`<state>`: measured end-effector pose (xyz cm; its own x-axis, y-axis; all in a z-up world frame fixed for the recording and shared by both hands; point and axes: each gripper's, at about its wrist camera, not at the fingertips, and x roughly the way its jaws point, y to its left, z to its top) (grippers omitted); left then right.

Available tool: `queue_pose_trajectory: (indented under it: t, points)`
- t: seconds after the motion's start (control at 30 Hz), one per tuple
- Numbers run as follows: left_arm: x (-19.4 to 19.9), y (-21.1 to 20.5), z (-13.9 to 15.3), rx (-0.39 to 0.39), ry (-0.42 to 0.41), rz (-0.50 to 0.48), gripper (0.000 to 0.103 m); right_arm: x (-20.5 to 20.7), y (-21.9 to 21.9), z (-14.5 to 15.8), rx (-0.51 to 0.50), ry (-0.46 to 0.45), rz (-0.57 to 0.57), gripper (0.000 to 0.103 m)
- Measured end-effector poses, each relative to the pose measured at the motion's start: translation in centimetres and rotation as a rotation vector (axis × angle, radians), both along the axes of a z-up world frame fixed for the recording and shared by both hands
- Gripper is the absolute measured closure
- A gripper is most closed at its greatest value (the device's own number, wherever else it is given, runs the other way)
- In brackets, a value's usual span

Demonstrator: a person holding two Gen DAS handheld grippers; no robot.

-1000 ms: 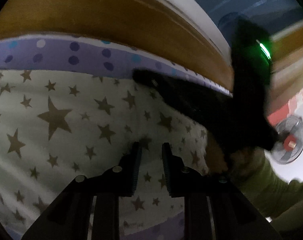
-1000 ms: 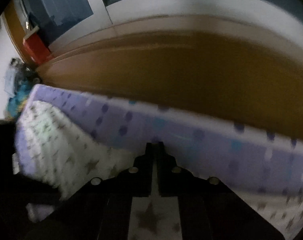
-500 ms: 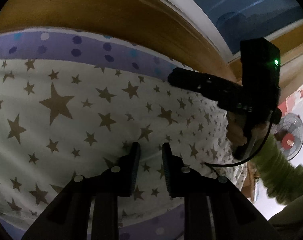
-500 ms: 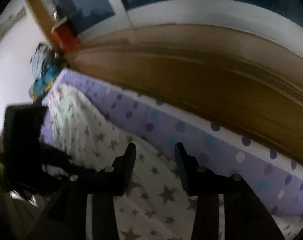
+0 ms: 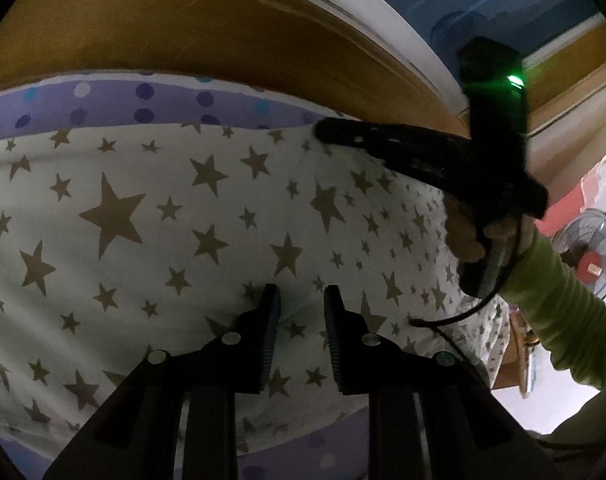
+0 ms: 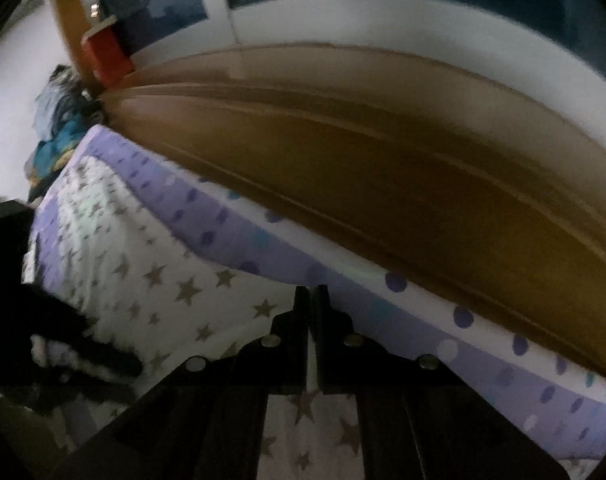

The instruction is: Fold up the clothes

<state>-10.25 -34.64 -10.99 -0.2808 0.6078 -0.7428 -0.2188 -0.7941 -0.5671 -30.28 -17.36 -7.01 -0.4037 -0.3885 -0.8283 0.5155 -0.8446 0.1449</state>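
Left wrist: left gripper (image 5: 299,300) jaws a little apart, nothing between them, hovering over the star-print cloth (image 5: 151,216). Cloth lies flat on the purple dotted sheet (image 5: 103,100) of the bed, long axis left-right along the wooden headboard (image 5: 183,28). Right gripper (image 5: 423,152) reaches to the cloth's far right edge, held by a hand (image 5: 467,236) in a green sleeve (image 5: 559,312).

Right wrist: right gripper (image 6: 311,292) jaws nearly closed at the cloth (image 6: 159,280) edge; whether fabric is pinched, can't tell. Blurry.

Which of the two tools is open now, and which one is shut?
The left tool is open, with star cloth visible in its gap. The right tool is shut.
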Motion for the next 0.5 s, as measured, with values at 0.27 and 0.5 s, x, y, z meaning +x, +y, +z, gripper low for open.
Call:
queue_pose_trajectory:
  t: [0.27,0.5]
  points:
    - [-1.3,3.1,0.9,-0.01,0.018,-0.092,0.08,-0.2,0.8,0.4,-0.066,-0.023,-0.049,0.1]
    - [-2.7,7.3,1.4,0.007,0.036,-0.21,0.08,0.7,7.1,3.7,-0.074,-0.009,-0.083,0.094]
